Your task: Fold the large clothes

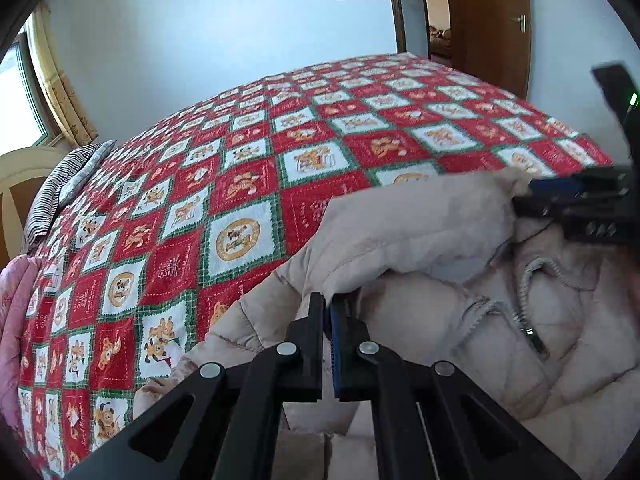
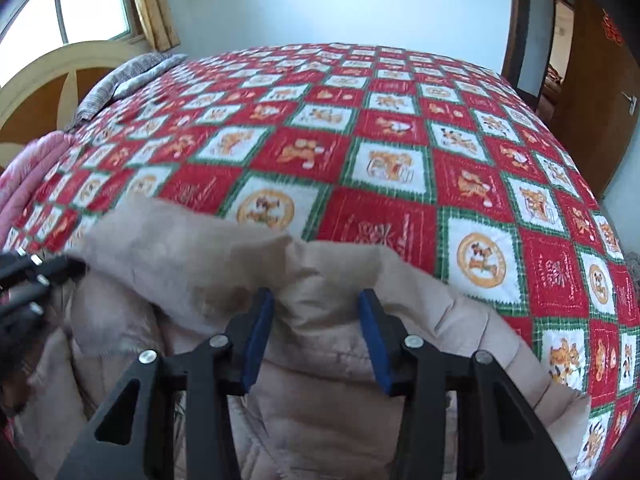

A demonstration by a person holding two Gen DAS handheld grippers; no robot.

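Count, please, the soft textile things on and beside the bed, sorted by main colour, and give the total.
Beige: 1, the puffer jacket
Red and white check: 1, the bedspread
Grey striped: 1, the pillow
Pink: 1, the quilt at the bed's edge
Yellow: 1, the curtain
Total: 5

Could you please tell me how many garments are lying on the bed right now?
1: a beige padded coat lies at the near edge of the patterned bedspread, under both grippers. More could be hidden beneath it or outside the views.
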